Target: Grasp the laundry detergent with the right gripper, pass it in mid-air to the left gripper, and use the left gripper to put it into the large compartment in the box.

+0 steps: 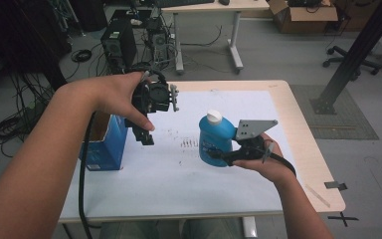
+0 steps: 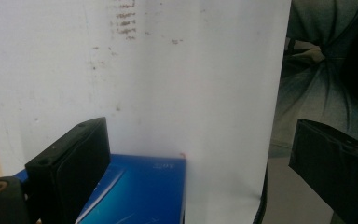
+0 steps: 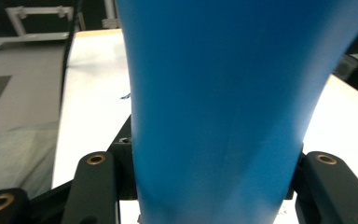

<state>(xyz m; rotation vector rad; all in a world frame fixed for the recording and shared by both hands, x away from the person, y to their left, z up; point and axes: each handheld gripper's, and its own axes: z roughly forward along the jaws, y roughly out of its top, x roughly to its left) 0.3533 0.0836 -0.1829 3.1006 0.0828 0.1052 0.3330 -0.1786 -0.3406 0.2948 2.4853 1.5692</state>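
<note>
Right gripper [image 1: 222, 155] was clamped on the upright blue bottle [image 1: 216, 138], right of centre on the table [image 1: 298, 129]. Left gripper [image 1: 146, 137], jaws apart, hung empty just right of the blue box [image 1: 110, 144], likely the bottle's target.

No readable text, blue box [image 2: 140, 196] bears faint print (too blurred), blue bottle [image 1: 216, 142] label illegible

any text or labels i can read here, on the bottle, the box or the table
Nothing reads clearly.
blue bottle: its label print is too small and blurred.
blue box: faint pale marks near its top edge, unreadable.
white table sheet: brown smudges, not letters.
</note>
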